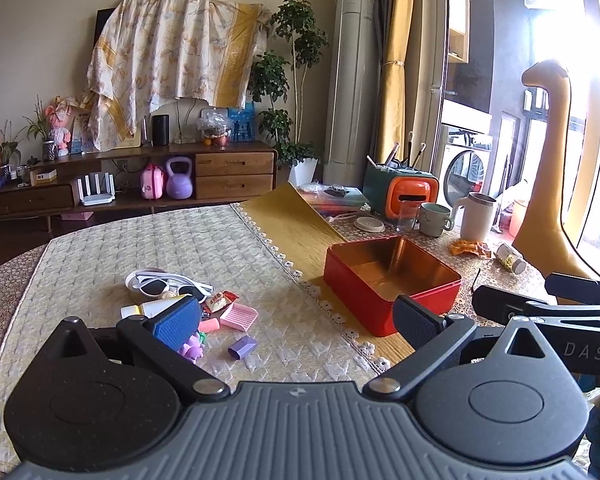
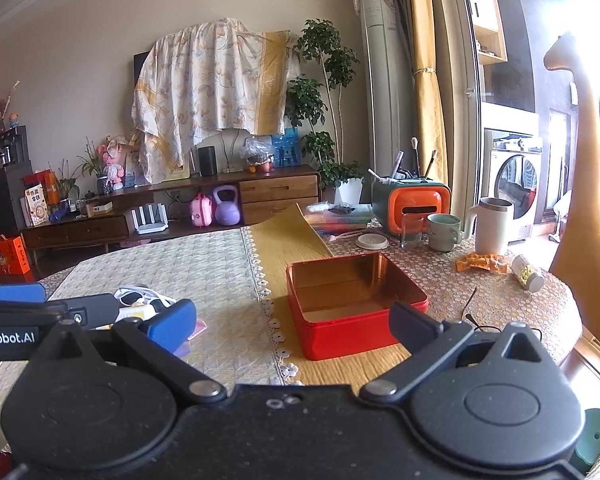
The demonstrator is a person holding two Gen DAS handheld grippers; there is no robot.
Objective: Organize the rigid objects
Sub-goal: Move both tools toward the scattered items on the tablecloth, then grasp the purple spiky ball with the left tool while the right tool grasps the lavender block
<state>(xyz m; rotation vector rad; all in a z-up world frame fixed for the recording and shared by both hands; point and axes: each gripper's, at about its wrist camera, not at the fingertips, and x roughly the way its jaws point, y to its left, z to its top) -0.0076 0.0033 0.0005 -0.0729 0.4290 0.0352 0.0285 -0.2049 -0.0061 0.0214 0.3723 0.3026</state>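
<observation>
Both my left gripper (image 1: 296, 322) and right gripper (image 2: 292, 326) gape wide and empty, so I should lower the left squarely over the purple block (image 1: 242, 347), then carry it to the red tin (image 1: 392, 280).

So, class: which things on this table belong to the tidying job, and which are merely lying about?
Job:
open red metal tin
white sunglasses
pink ridged plastic tray
small purple block

Lying about:
pale green ceramic mug
clear drinking glass
white lidded jug
</observation>
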